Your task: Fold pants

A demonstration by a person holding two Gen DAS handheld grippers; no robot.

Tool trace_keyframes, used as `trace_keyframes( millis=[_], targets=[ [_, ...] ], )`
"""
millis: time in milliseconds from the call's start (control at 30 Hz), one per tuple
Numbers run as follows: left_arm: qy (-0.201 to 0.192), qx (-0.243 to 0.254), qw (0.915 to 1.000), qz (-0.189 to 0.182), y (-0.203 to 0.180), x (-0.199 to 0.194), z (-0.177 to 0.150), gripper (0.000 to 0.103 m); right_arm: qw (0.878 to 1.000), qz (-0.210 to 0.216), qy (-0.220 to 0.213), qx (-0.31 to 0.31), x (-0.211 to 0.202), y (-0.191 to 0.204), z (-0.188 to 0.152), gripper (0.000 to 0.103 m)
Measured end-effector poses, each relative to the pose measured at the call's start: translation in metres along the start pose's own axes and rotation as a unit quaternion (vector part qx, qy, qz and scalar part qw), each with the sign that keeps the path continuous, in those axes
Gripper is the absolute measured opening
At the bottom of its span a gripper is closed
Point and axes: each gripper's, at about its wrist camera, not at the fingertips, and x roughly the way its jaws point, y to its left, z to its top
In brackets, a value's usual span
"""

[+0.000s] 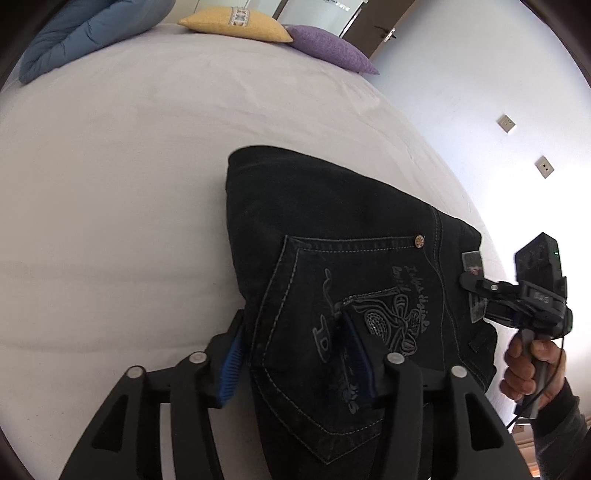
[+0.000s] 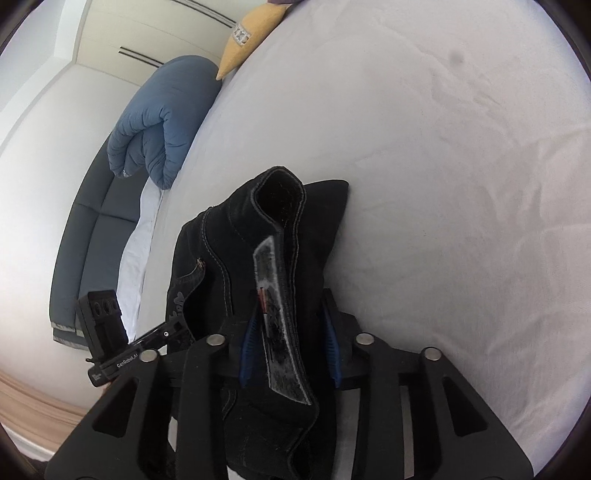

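On a bed [image 1: 129, 166] covered with a pale sheet, black jeans [image 1: 332, 229] lie folded into a compact bundle, back pocket [image 1: 332, 332] uppermost, near the edge of the mattress closest to the cameras. Far off at the head of the bed sit a rolled blue duvet [image 1: 85, 33], a yellow cushion [image 1: 236, 24] and a purple cushion [image 1: 332, 50].

At left, the left gripper [image 1: 291, 350] points steeply down over the pocket side of the bundle. Its blue-padded fingers stand spread, one just outside the denim's edge and the other lying on the pocket embroidery; the cloth sits between them but the pads do not appear to pinch it.

At right, the right gripper [image 2: 290, 332] straddles the upright waistband [image 2: 284, 280], where a worn inner label shows. Its pads stand apart on either side of the band with visible gaps, so the fabric looks released rather than clamped. From the left camera, a person's hand [image 1: 532, 373] wraps this tool's handle, a dark sleeve behind it.

The fold appears to be at its setting-down stage: the doubled jeans rest on the sheet and both tools seem to be letting go. The next move likely calls for drawing both tools clear without dragging the layers, then flattening or squaring the standing waistband if one more fold is wanted.
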Motion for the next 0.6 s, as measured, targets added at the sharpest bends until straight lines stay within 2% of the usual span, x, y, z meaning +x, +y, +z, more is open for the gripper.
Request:
trace_keyframes(
  millis=[33,133,167,200,233,267,300,367,400,433,467,533,600],
  targets=[
    [-0.006,0.006,0.9999,0.013,-0.001,-0.005,-0.002,0.060,1.000,-0.008,-0.004,-0.001,-0.002,0.002,-0.003,0.047],
    [-0.036,0.018,0.9985,0.038,-0.009,-0.028,-0.010,0.063,0.997,-0.056,-0.039,-0.023,-0.030,0.020,-0.017,0.053],
    [-0.052,0.020,0.9974,0.046,-0.012,-0.039,-0.015,0.070,0.996,-0.066,-0.048,-0.031,-0.040,0.026,-0.022,0.053],
    [-0.077,0.027,0.9947,0.063,-0.019,-0.055,-0.021,0.083,0.994,-0.077,-0.060,-0.046,-0.051,0.035,-0.031,0.053],
    [-0.105,0.037,0.9904,0.082,-0.028,-0.070,-0.029,0.090,0.991,-0.092,-0.074,-0.062,-0.061,0.046,-0.039,0.055],
    [-0.128,0.048,0.9859,0.097,-0.037,-0.083,-0.037,0.101,0.987,-0.110,-0.088,-0.077,-0.071,0.057,-0.050,0.057],
    [-0.157,0.063,0.9788,0.116,-0.050,-0.098,-0.046,0.103,0.981,-0.128,-0.106,-0.097,-0.082,0.071,-0.062,0.058],
    [-0.211,0.091,0.9614,0.151,-0.076,-0.130,-0.066,0.103,0.966,-0.159,-0.151,-0.139,-0.104,0.101,-0.090,0.059],
    [-0.248,0.107,0.9491,0.162,-0.092,-0.153,-0.080,0.103,0.956,-0.175,-0.175,-0.159,-0.113,0.118,-0.102,0.061],
    [-0.272,0.114,0.9399,0.171,-0.106,-0.166,-0.086,0.103,0.945,-0.186,-0.200,-0.178,-0.124,0.134,-0.116,0.067],
    [-0.301,0.120,0.9270,0.189,-0.118,-0.186,-0.098,0.103,0.931,-0.195,-0.236,-0.199,-0.139,0.152,-0.135,0.071],
    [-0.327,0.114,0.9119,0.220,-0.133,-0.213,-0.106,0.103,0.903,-0.211,-0.298,-0.226,-0.159,0.185,-0.164,0.086],
    [-0.345,0.086,0.9076,0.223,-0.137,-0.245,-0.121,0.103,0.869,-0.232,-0.357,-0.253,-0.182,0.211,-0.192,0.098]
  ],
)
